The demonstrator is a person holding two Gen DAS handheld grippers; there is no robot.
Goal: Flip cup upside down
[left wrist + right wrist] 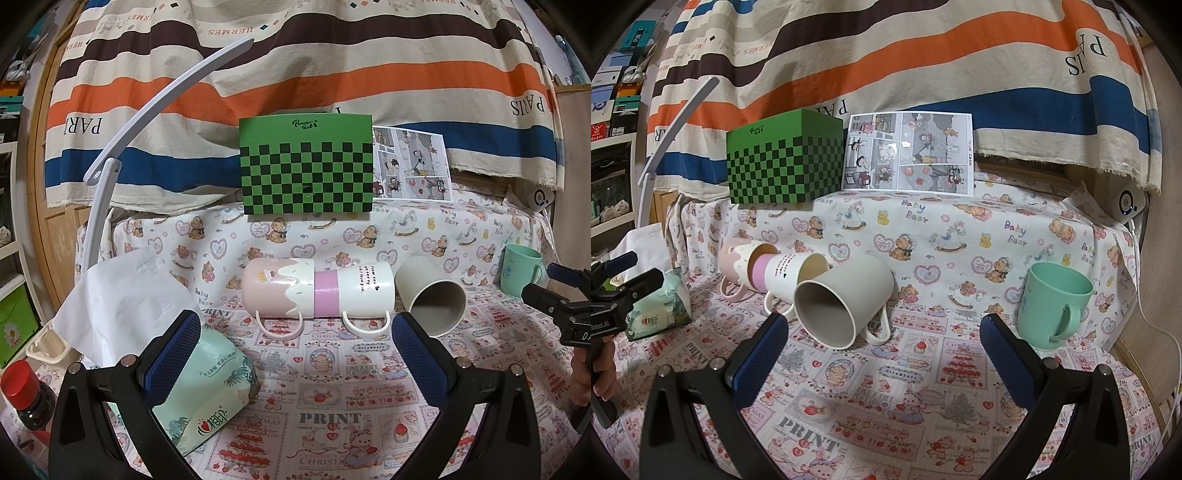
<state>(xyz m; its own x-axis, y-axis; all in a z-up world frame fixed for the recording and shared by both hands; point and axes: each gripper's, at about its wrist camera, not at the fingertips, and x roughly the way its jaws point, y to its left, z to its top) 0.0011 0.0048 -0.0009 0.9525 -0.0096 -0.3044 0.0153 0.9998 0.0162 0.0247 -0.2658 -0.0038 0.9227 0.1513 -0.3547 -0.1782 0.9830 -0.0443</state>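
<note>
left gripper (295, 332): my jaws are wide open and hold nothing. they hang low over the table (332, 417), facing the mugs.
right gripper (884, 338): my jaws are wide open too, with nothing between them. they hang over the table, with the white cup just past the left finger.
white cup (842, 301): it lies on its side, mouth tipped toward my right camera. its handle rests on the cloth. it touches the mug beside it.
pink mug (275, 288): it lies on its side, handle down.
white mug with pink band (351, 291): it lies on its side with its bottom end pushed into the pink mug's mouth.
green cup (1054, 304): it stands upright, off to the right, well apart from the others.
tissue pack (207, 391): it sits on the left, with a white tissue sticking up.
green checked box (306, 166): it stands at the back, next to a comic page (908, 153).
red-capped bottle (22, 391): it stands at the far left edge.
</note>
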